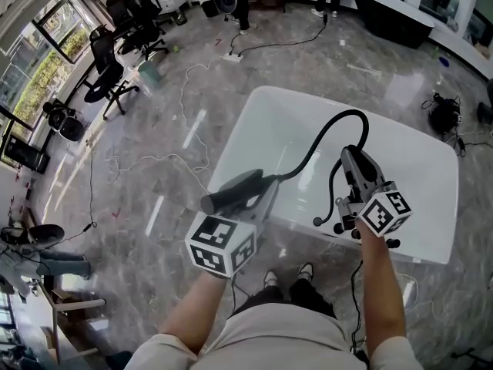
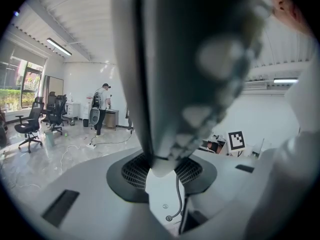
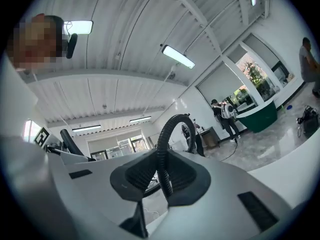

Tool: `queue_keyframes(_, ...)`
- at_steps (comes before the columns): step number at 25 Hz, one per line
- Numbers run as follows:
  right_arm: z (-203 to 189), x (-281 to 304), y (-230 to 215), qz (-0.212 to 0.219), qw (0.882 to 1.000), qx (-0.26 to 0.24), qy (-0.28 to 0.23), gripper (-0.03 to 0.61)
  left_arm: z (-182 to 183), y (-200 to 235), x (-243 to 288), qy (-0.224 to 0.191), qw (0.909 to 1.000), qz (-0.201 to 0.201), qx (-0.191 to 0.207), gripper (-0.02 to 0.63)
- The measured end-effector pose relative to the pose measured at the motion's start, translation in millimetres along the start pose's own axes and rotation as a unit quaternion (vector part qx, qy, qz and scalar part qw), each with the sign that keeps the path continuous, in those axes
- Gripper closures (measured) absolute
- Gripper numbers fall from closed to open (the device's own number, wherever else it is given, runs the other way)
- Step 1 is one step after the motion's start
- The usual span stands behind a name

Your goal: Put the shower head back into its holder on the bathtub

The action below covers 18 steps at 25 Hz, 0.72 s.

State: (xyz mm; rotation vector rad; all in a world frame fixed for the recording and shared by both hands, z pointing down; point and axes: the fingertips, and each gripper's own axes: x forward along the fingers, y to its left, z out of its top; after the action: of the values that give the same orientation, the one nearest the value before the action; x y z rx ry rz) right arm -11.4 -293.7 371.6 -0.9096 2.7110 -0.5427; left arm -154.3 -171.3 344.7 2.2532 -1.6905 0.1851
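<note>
Carrying stage, I'd say: the shower head is off its holder and held up over the near rim of the bathtub [image 1: 416, 168], so the actual docking isn't done yet.

The tub is the big thing here. It's white and glossy, a rounded rectangle with a smooth wide rim, standing on a grey marble-look floor [image 1: 154, 176].

Next down is the shower head [image 1: 235, 193], a dark grey, matte, stubby cylinder. The left gripper [image 1: 258, 197] is clamped right around it. In the left gripper view it fills the frame as a blur, pinched between the ribbed pads.

Then the hose [image 1: 320, 141], which is black, corrugated and flexible. It arcs up from the head and drops to the right gripper [image 1: 354, 164], whose jaws are closed on it.

Smallest are some dark fittings [image 1: 337, 222] on the near rim by the right gripper. The holder is probably among them, but I can't tell which one.

My guess for the next move is to line the head up with the holder and lower it in, while the right side feeds slack so the hose doesn't drag it sideways.
</note>
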Motion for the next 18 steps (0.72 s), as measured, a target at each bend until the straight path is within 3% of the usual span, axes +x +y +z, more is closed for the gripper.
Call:
queue_keyframes(2, -4.1, 3.6, -2.0, -0.002, 1.0, -0.007, 0.002, 0.509, 0.5, -1.1, -0.4, -0.003, 1.0, -0.002, -0.001, 0.482)
queue_keyframes(6, -7.8, 17.8, 6.9, -0.009, 0.996, -0.089, 0.021, 0.509, -1.4, -3.1, -1.8, -0.007, 1.0, -0.006, -0.001, 0.482)
queue_keyframes(11, -30.8, 13.5, 19.0, 0.059, 0.994, -0.059, 0.07, 0.509, -6.1, 2.9, -6.7, -0.017, 0.9998, 0.013, -0.004, 0.482)
queue_keyframes(14, -47.5, 4.7, 7.0, 0.046, 0.988, -0.103, 0.109, 0.509, -3.3, 9.8, -12.5, -0.023, 0.9993, 0.028, -0.006, 0.482)
queue_keyframes(18, -69.5, 14.0, -5.0, 0.008, 0.97, -0.193, 0.147, 0.509, -2.2, 14.1, -18.7, -0.025, 0.9988, 0.042, -0.006, 0.482)
